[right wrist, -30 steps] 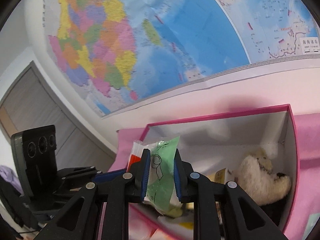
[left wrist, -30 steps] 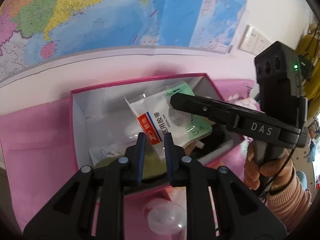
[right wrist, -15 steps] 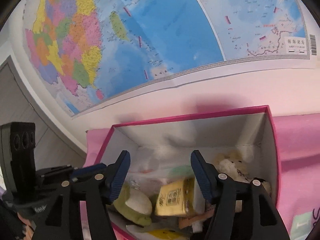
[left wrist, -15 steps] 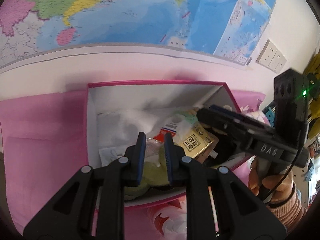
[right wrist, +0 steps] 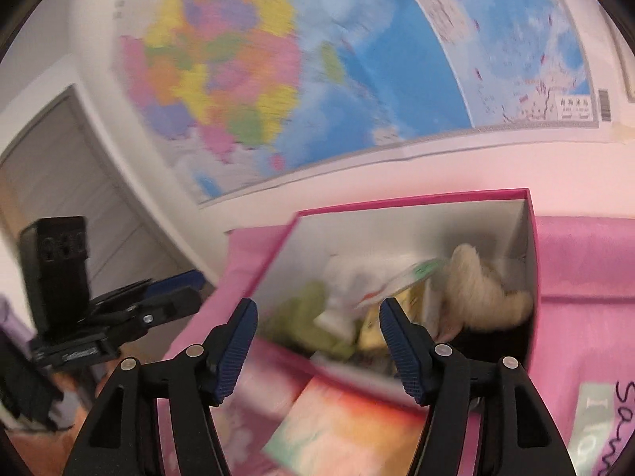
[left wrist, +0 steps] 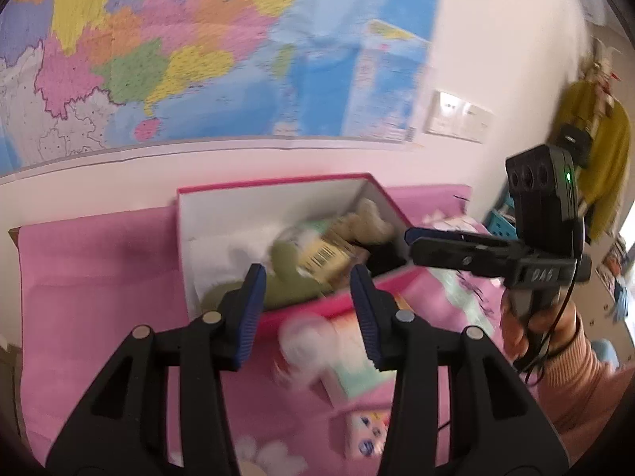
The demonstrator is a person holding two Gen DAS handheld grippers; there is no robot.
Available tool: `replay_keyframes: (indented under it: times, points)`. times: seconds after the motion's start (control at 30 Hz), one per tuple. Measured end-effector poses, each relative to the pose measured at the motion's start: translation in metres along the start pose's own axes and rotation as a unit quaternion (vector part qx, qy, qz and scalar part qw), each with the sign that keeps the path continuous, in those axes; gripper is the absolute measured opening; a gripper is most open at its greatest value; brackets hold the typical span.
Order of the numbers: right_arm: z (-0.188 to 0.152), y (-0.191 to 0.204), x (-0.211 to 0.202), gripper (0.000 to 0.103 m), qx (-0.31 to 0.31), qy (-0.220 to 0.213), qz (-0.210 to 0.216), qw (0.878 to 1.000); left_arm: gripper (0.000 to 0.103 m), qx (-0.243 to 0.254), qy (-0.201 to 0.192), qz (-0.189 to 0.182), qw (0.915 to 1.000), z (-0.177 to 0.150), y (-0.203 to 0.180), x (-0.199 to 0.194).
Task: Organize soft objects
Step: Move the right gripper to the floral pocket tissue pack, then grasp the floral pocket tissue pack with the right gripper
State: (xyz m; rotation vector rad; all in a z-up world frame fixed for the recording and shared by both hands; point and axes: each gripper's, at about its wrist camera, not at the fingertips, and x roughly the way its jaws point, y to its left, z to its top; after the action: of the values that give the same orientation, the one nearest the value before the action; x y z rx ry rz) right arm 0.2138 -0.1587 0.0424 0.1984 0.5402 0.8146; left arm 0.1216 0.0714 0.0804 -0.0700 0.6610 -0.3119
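The pink box [left wrist: 278, 188], a cardboard carton with white inner walls, is sitting on the pink cloth [left wrist: 99, 277] toward the worktop's back edge under the wall map [left wrist: 178, 59], its long axis running along that edge. A second ago a plastic packet was pinched between both grippers; now it is lying inside with the soft things. From the left, an olive plush [left wrist: 285, 273] is slumping by the near wall, a yellow barcoded packet [left wrist: 325, 256] is tilting across the middle, and a cream fuzzy toy [right wrist: 484, 293] is filling the right end. The left gripper [left wrist: 305, 313] is opening its ribbed blue fingers [left wrist: 250, 313], nothing between them. The right gripper [right wrist: 317, 345] is standing spread and empty.
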Motion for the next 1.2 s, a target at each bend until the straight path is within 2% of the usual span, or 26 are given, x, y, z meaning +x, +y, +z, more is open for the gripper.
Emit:
replay_keyframes:
  times: [0.2,0.43,0.63,0.83,0.93,1.1,1.2]
  points:
    - [-0.046,0.02,-0.048,0.067,-0.024,0.015,0.045,0.999,0.046,0.032,0.017,-0.012,0.9992,-0.049,-0.028,-0.014]
    - [-0.111,0.022,-0.055,0.067,-0.01,0.07,0.035,0.997,0.046,0.027,0.092,-0.01,0.9954,-0.105,-0.042,0.013]
    - [-0.157,0.017,-0.044,0.067,0.021,0.115,0.031,0.993,0.046,0.006,0.128,-0.012,0.9917,-0.134,-0.046,0.029]
    - [-0.172,0.021,-0.028,0.067,0.026,0.135,0.031,0.99,0.046,-0.012,0.148,-0.014,0.9888,-0.148,-0.047,0.038]
    - [-0.174,0.02,-0.021,0.066,0.035,0.133,0.026,0.99,0.042,-0.016,0.153,-0.022,0.9879,-0.15,-0.05,0.041]
    - [-0.174,0.015,-0.014,0.051,0.055,0.129,0.026,0.99,0.042,-0.019,0.152,-0.042,0.9873,-0.151,-0.057,0.039]
    - [-0.175,0.013,-0.015,0.047,0.055,0.131,0.024,0.99,0.042,-0.011,0.154,-0.049,0.9868,-0.153,-0.065,0.038]
